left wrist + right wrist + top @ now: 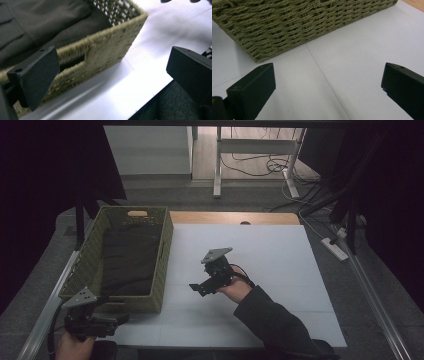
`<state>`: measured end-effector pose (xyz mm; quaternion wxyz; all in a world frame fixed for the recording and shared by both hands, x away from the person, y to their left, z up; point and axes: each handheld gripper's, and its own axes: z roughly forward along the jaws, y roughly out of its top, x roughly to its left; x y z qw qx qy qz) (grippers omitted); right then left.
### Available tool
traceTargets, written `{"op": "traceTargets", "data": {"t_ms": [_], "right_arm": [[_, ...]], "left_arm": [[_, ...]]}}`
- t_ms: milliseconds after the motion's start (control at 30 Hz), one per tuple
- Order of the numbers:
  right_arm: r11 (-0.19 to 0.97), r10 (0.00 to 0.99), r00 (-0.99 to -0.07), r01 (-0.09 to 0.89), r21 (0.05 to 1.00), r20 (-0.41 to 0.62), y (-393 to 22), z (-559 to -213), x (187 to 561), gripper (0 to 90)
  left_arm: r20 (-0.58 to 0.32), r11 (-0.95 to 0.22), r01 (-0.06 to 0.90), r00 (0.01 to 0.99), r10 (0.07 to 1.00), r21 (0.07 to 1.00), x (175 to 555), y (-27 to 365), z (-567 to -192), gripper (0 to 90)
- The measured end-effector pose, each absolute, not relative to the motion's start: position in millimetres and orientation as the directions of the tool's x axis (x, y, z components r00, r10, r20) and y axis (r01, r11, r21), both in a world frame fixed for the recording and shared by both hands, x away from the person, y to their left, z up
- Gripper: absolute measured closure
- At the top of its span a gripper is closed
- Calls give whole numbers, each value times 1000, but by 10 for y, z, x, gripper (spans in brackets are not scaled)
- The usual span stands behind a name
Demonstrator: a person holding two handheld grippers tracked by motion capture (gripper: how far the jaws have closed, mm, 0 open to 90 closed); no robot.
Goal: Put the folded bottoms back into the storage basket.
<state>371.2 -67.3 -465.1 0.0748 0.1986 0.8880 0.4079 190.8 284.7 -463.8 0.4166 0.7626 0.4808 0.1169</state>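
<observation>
Right now the woven basket [165, 247] sits at the left side of my white table [270, 265], with a dark folded cloth [130, 260] lying inside it. My left gripper [117, 319] hovers just at the basket's near corner, its jaws spread wide and holding nothing; in the left gripper view the basket's near wall [105, 52] stands between them and the cloth [37, 20] shows behind. My right gripper [197, 289] is over the bare table, near the basket's long side, pointing toward it, jaws likewise wide apart and empty. In the right gripper view the basket's wall [299, 22] rises beyond the jaws.
</observation>
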Motion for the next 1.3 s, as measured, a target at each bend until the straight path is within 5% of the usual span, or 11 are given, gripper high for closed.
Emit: {"op": "traceTargets", "data": {"t_ms": [800,1300], "right_arm": [[569,429,-903,299,766,33,-872,-4637,3632,0],[549,448,-893,311,776,41,-1097,-4639,3556,0]], "left_arm": [[-172,-246,633,524,834,734,1878,2918,-5013,0],[-227,-194,645,510,830,739,1890,2980,-5025,0]]}}
